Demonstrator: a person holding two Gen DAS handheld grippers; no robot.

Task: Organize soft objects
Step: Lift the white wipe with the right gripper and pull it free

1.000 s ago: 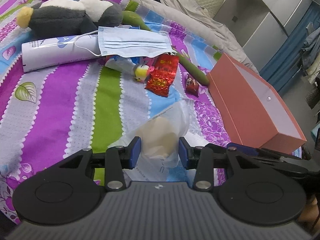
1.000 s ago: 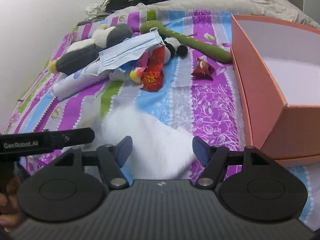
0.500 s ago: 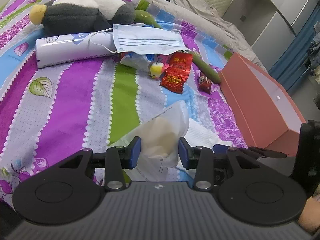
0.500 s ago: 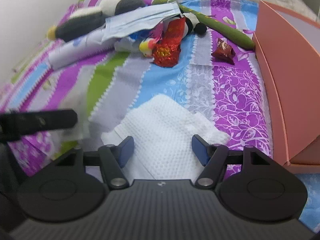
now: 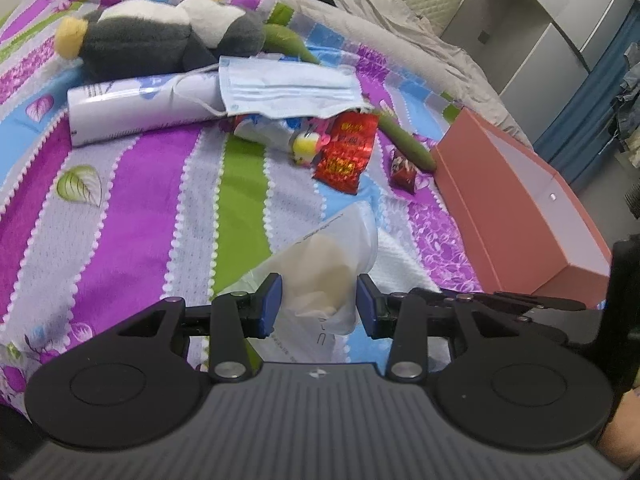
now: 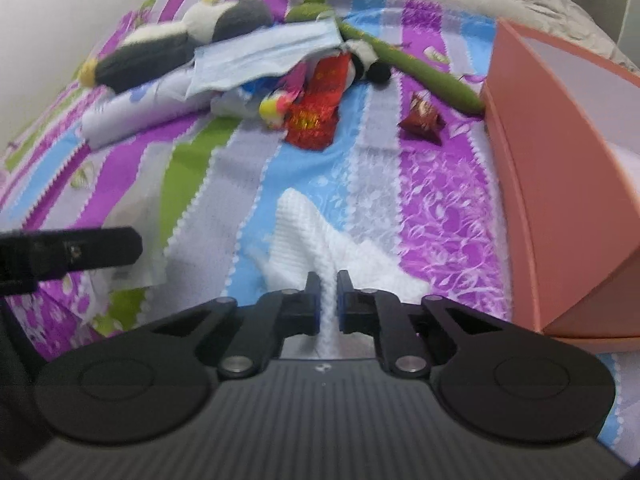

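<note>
My left gripper (image 5: 319, 304) is shut on a clear plastic bag (image 5: 328, 264) with something pale inside, held just above the striped bedspread. My right gripper (image 6: 328, 300) is shut on a white textured cloth (image 6: 316, 236) that lies bunched on the bedspread beside the open pink box (image 6: 560, 168). The cloth also shows in the left wrist view (image 5: 404, 264). The left gripper shows as a dark bar at the left of the right wrist view (image 6: 72, 248).
Further back lie a grey and white plush penguin (image 5: 160, 36), a white tube (image 5: 136, 112), a blue face mask (image 5: 288, 88), a red foil packet (image 5: 348, 152), a small red sweet (image 5: 404, 168) and a green plush stem (image 5: 404, 140). The pink box (image 5: 516, 208) stands at the right.
My right gripper has closed on the white cloth and pinched it into a ridge. The left gripper has kept its hold on the plastic bag and drawn back slightly.
</note>
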